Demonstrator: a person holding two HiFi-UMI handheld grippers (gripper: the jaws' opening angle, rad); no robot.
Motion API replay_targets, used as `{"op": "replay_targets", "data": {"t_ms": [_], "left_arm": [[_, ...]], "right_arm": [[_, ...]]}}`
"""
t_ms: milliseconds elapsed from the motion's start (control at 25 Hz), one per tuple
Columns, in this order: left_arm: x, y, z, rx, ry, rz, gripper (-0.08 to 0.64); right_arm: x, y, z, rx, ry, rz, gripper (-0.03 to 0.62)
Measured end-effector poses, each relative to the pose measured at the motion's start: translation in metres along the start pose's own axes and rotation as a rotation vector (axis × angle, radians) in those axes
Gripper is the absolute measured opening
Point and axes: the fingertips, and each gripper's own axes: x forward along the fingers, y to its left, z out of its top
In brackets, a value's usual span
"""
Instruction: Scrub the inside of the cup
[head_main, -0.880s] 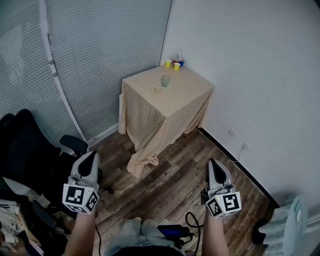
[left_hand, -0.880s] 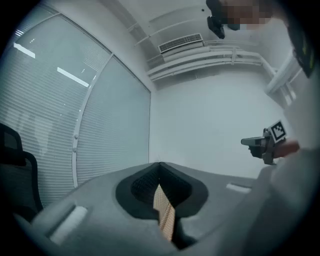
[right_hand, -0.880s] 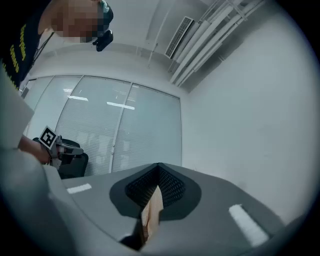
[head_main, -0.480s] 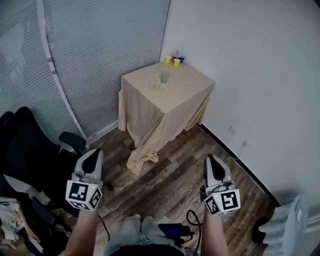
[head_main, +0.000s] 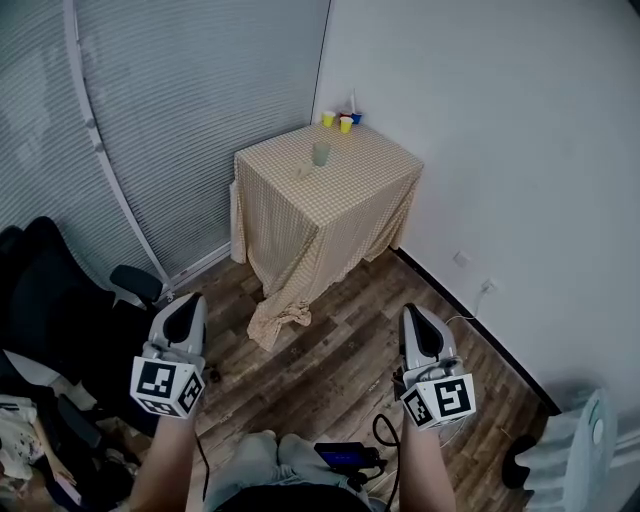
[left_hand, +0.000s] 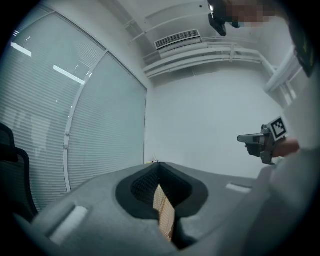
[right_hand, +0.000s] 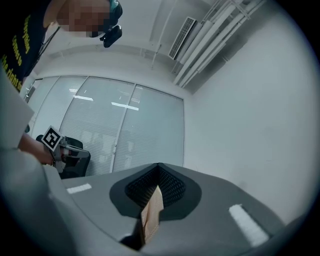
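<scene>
Far ahead, a table (head_main: 330, 205) draped in a beige checked cloth stands in the room's corner. On it is a pale green translucent cup (head_main: 321, 153), with a small light object (head_main: 303, 170) beside it. My left gripper (head_main: 187, 304) and right gripper (head_main: 413, 313) are held level over the wooden floor, well short of the table. Both are shut with nothing between the jaws. In the left gripper view the jaws (left_hand: 159, 165) meet, and the right gripper (left_hand: 263, 140) shows to the side. The right gripper view shows its jaws (right_hand: 158, 167) shut too.
Small yellow cups (head_main: 337, 121) and a blue one (head_main: 356, 117) stand at the table's far corner. A black office chair (head_main: 70, 300) is on the left. A white heater (head_main: 585, 440) is at lower right. A cable and a dark device (head_main: 345, 460) lie by my feet. Blinds line the left wall.
The head view has shifted a little, so the table now sits slightly further left. Both grippers stay shut and have edged slightly forward and leftward.
</scene>
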Motion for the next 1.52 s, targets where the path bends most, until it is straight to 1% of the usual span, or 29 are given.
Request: {"op": "replay_targets", "data": {"t_ms": [280,560,840,1200,1520], "left_arm": [[0.019,-0.012,0.002,-0.007,-0.006,-0.005,-0.003],[0.044,-0.010,-0.010,-0.025,0.002,-0.007,-0.002],[0.089,0.020,-0.016,-0.030,-0.011,-0.005,-0.002],[0.168,0.065,-0.011,-0.041,-0.009,-0.034,-0.003],[0.217,0.087,-0.012,-0.045,-0.010,-0.071,-0.002]], "right_arm": [[0.008,-0.014,-0.003,0.004,0.004,0.019,0.006],[0.029,-0.024,-0.013,0.015,0.005,0.028,0.006],[0.076,-0.037,-0.017,0.003,-0.004,0.014,0.006],[0.151,-0.057,-0.016,0.008,-0.014,-0.021,0.006],[0.191,-0.069,-0.019,0.005,-0.013,-0.057,0.006]]}}
